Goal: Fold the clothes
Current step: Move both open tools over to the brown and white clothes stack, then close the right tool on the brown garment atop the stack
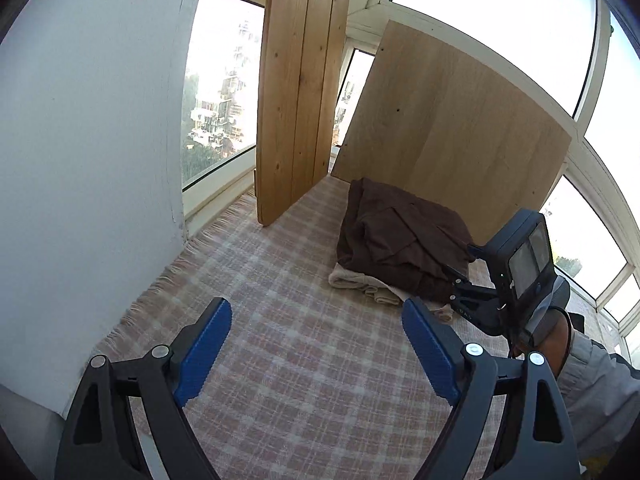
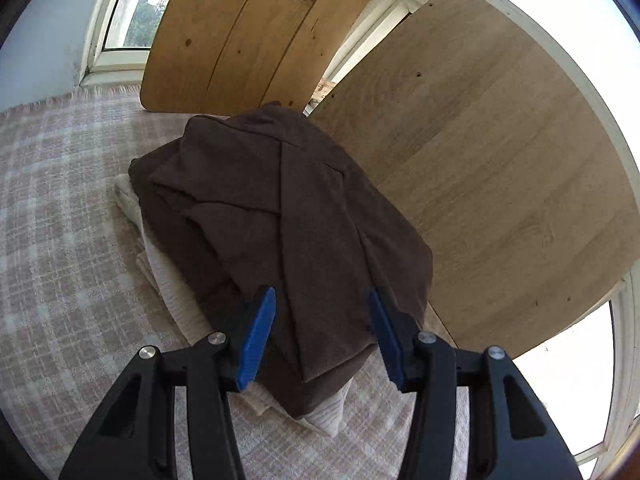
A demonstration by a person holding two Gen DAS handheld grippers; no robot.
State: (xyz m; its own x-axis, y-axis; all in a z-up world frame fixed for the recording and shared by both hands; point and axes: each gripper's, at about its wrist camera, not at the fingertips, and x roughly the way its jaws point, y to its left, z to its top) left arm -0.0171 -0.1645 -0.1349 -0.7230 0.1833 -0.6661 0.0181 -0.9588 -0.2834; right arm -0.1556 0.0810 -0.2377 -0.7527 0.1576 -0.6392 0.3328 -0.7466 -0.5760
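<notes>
A folded dark brown garment (image 1: 400,240) (image 2: 280,216) lies on top of a folded cream garment (image 1: 360,282) (image 2: 172,292), on a pink-and-white checked cloth (image 1: 280,320) (image 2: 60,240). My left gripper (image 1: 316,322) is open above bare checked cloth, to the left of the stack, with nothing between its blue pads. My right gripper (image 2: 322,308) is open just over the near end of the brown garment, not holding it. In the left wrist view the right gripper's body (image 1: 516,264) shows at the stack's right edge.
Two wooden boards lean against the windows behind the stack: a planked one (image 1: 300,88) (image 2: 248,32) and a wide pale one (image 1: 452,132) (image 2: 500,168). A white wall (image 1: 92,140) borders the cloth on the left. A person's sleeve (image 1: 600,380) is at the right.
</notes>
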